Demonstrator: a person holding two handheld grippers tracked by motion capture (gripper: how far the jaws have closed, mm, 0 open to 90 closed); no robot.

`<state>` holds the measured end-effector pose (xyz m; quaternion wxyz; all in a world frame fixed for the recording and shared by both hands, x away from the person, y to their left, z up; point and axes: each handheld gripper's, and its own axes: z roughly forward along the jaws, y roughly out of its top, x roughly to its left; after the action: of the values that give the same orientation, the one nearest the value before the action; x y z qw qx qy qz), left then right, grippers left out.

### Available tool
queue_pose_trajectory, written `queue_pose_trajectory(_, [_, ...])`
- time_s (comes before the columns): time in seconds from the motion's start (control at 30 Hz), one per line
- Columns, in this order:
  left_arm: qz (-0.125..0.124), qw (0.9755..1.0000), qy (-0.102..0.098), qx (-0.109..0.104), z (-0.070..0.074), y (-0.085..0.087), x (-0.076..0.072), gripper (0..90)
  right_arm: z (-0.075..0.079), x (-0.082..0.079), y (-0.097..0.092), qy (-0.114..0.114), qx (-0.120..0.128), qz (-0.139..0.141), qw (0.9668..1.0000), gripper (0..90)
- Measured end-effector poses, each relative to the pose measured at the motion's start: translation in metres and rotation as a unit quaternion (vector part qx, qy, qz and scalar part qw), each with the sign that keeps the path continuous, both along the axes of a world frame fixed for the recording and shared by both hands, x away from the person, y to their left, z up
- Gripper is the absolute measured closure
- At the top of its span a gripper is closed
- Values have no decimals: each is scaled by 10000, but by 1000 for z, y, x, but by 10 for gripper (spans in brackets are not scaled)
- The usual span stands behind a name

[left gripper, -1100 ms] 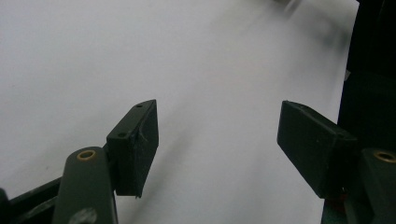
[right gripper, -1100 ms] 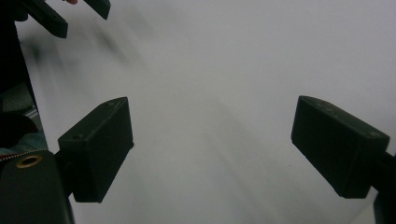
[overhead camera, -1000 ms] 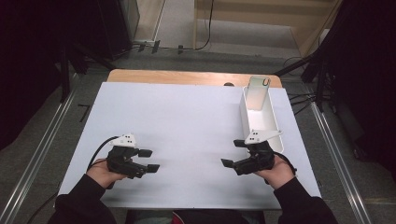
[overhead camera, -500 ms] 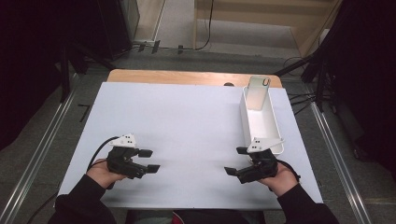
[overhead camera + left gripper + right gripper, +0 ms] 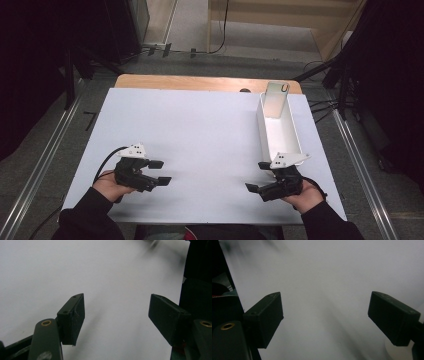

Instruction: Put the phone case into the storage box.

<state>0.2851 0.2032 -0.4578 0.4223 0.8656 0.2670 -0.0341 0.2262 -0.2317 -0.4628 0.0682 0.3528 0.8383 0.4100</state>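
my right gripper (image 5: 259, 176), jaws apart and empty, has drifted nearer from the white tray (image 5: 292, 145), probably resting; my left gripper (image 5: 161, 171) waits, also released.

Both forearms come in from the near edge. The left gripper (image 5: 159, 172) and the right gripper (image 5: 257, 176) point inward toward each other, jaws apart, nothing between them.

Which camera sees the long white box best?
The high view: the long white box lies whole at the table's right side, just beyond the right gripper. Both gripper views look along open jaws at bare white tabletop.
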Motion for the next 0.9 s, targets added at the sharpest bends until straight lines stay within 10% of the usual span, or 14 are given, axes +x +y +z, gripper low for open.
queue_pose_trajectory(0.9, [-33, 10000, 9, 6, -1, 0, 0, 289, -4, -3, -9, -21, -64, -15, 10000, 121])
